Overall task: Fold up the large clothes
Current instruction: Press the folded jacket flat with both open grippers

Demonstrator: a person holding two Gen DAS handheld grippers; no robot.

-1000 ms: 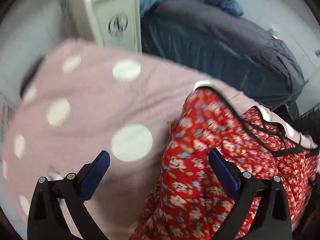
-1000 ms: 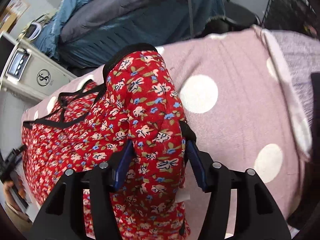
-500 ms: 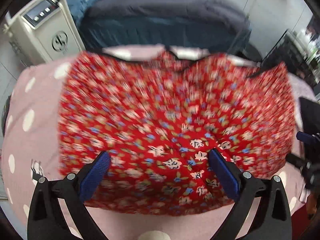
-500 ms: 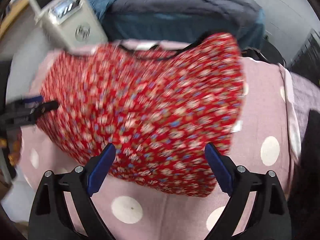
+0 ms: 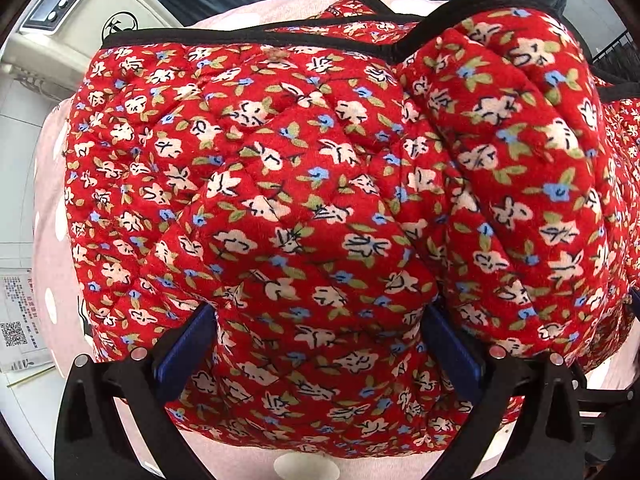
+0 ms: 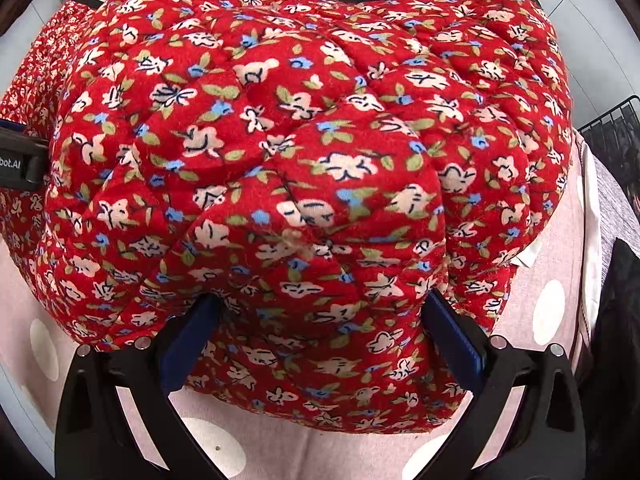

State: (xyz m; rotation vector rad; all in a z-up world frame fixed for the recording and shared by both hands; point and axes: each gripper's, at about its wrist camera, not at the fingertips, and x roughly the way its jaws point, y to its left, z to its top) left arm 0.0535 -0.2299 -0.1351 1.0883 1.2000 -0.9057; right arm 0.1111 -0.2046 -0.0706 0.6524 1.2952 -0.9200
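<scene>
Opening right tool (image 6: 320, 340) and wide left tool (image 5: 316, 344) straddle quilted garment (image 5: 320, 200) beside heater (image 5: 72, 20)

red quilted garment (image 5: 320, 200) fills the space ahead; bare pink blanket (image 6: 320, 456) nearest.

"bot.ai" on the left hand-held gripper (image 6: 16, 162)
</scene>
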